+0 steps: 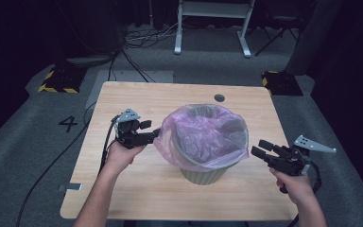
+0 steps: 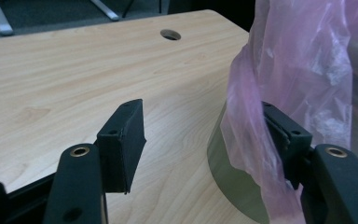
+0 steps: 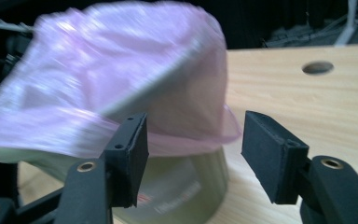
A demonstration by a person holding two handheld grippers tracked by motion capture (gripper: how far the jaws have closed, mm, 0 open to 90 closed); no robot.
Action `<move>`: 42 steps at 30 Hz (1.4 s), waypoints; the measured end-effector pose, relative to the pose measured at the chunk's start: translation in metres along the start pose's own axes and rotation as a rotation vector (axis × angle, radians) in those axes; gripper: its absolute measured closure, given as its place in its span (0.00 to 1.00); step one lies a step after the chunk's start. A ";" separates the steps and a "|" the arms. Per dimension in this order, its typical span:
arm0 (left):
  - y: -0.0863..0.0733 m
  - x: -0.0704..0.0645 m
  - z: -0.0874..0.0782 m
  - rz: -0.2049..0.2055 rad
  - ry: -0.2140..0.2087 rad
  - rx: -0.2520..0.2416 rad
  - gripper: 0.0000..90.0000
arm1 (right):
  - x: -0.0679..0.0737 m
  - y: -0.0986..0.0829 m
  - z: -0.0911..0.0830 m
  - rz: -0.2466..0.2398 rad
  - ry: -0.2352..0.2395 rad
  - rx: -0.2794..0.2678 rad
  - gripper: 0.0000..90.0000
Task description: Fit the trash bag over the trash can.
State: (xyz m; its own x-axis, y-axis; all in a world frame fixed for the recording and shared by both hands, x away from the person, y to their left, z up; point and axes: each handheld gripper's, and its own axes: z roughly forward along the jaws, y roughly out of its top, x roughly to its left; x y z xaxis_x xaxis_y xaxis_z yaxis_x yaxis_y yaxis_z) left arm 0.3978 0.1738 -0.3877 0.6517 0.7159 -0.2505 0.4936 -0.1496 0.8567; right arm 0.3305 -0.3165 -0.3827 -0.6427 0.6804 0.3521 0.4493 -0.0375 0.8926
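The bin [image 1: 203, 161] stands mid-table [image 1: 137, 99] — bag [image 1: 203, 135] over its rim, 1 gripper each side.

The high view looks forward and down from above the person's side onto the whole light wooden table [image 1: 137, 101]. The left gripper view sits low and close, facing across the table, the pale green bin with its pink plastic liner [image 2: 303, 70] right of the left claw [image 2: 205, 135]. The right gripper view, equally close, faces that liner [image 3: 102, 79] just beyond the right claw [image 3: 193, 149]. All three share the bin and the table's round hole [image 1: 219, 98].
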 end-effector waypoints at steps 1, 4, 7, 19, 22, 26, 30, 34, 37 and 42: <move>0.000 0.000 -0.001 0.005 -0.006 -0.002 0.42 | 0.003 0.002 -0.001 0.000 0.030 0.000 0.44; 0.000 0.000 -0.002 0.019 -0.027 0.006 0.43 | 0.016 0.005 0.001 -0.043 0.090 0.005 0.41; -0.001 -0.002 0.002 0.024 -0.031 0.026 0.45 | 0.025 0.005 0.006 -0.067 0.134 0.036 0.41; -0.008 -0.008 0.021 0.045 -0.041 0.095 0.52 | 0.022 -0.002 0.006 -0.091 0.188 0.078 0.99; -0.011 -0.012 0.028 0.071 -0.046 0.130 0.64 | 0.024 -0.005 0.007 -0.094 0.197 0.095 1.00; -0.018 -0.015 0.037 0.081 -0.069 0.180 0.93 | 0.034 -0.018 0.016 -0.132 0.189 0.193 1.00; -0.025 -0.016 0.042 0.093 -0.064 0.196 1.00 | 0.034 -0.034 0.023 -0.120 0.187 0.216 1.00; -0.030 -0.017 0.046 0.090 -0.055 0.203 1.00 | 0.028 -0.051 0.030 -0.102 0.172 0.234 1.00; -0.035 -0.015 0.047 0.077 -0.050 0.187 1.00 | 0.025 -0.061 0.032 -0.107 0.154 0.212 1.00; -0.042 -0.013 0.047 0.082 -0.077 0.154 0.99 | 0.022 -0.073 0.033 -0.099 0.136 0.182 1.00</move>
State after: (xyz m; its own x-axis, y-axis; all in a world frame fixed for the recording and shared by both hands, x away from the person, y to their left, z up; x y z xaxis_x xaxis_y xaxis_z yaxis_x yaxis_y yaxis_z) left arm 0.3957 0.1384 -0.4422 0.7327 0.6435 -0.2217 0.5153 -0.3117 0.7983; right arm 0.3043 -0.2741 -0.4491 -0.7611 0.5691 0.3112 0.4767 0.1654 0.8634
